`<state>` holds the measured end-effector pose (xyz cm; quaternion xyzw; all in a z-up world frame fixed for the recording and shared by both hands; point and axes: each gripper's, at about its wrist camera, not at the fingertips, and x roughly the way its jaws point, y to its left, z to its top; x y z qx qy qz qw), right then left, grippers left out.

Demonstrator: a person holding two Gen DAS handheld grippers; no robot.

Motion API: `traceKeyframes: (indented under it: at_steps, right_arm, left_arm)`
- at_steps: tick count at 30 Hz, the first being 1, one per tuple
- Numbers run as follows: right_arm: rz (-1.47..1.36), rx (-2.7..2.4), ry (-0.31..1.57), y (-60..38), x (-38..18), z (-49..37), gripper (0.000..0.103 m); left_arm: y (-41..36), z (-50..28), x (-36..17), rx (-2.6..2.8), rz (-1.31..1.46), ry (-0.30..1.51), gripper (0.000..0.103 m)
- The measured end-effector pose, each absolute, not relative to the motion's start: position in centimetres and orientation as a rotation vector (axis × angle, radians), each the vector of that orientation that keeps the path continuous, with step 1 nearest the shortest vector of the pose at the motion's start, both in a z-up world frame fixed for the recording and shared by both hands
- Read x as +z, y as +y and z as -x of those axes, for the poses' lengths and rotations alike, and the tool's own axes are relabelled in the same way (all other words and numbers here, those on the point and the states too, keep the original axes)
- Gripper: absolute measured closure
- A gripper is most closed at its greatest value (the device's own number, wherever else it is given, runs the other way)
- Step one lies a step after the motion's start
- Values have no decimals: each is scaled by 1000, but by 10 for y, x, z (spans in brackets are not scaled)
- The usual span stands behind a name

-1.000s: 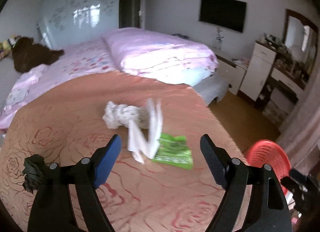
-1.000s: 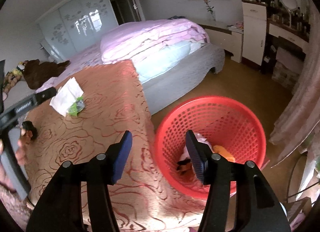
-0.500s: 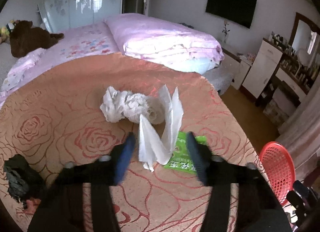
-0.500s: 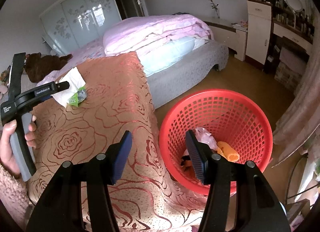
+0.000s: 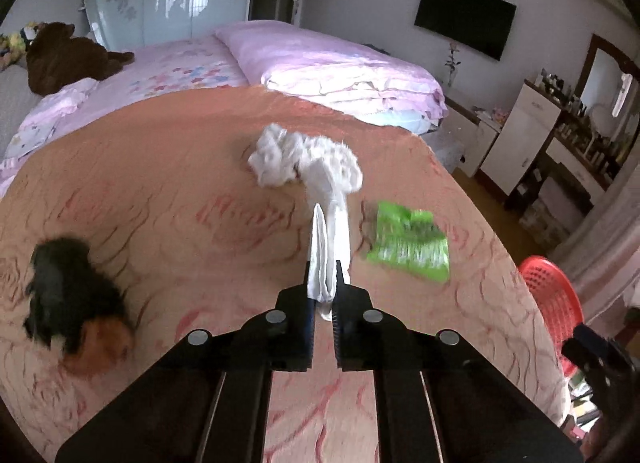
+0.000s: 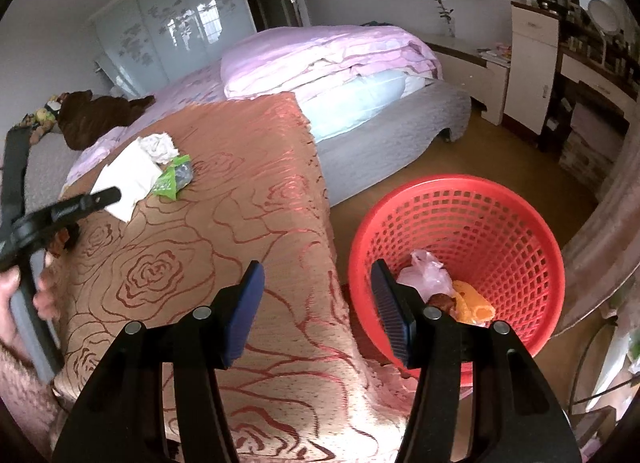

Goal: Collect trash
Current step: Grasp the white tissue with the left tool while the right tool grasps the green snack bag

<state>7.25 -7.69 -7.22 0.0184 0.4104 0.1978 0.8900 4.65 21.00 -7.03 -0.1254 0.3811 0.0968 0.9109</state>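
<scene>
While clamped on white paper (image 5: 329, 247) for lifting off the bed cover (image 5: 192, 199), left gripper (image 5: 322, 295) leads; right gripper (image 6: 316, 303), jaws apart, waits beside red basket (image 6: 516, 199).

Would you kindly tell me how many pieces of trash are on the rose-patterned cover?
4: white tissue in the left hand-held gripper, crumpled wad behind, green wrapper right, dark clump left. Others may be hidden.

Rose-patterned bedspread (image 6: 208, 247), folded pink duvet (image 5: 336, 67) on bed, brown teddy bear (image 5: 64, 57) by the pillows, wall television (image 5: 464, 18), frosted wardrobe (image 6: 172, 37), white cabinet (image 6: 532, 63), cluttered dresser (image 5: 592, 131)
</scene>
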Motion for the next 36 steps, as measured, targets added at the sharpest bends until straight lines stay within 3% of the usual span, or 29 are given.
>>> traceKeyframes:
  at_steps: [15,19,36]
  right_arm:
    - [44,525,845,0,-59,-97,49]
    - [61,562,835,33,-57,-114,41]
    - [185,598,849,111,-68,-158,44]
  left_arm:
    - [219,3,-85,192,349,775,96]
    - [218,5,-85,191,343,770,96]
    - [220,4,-86,188,351,768,96]
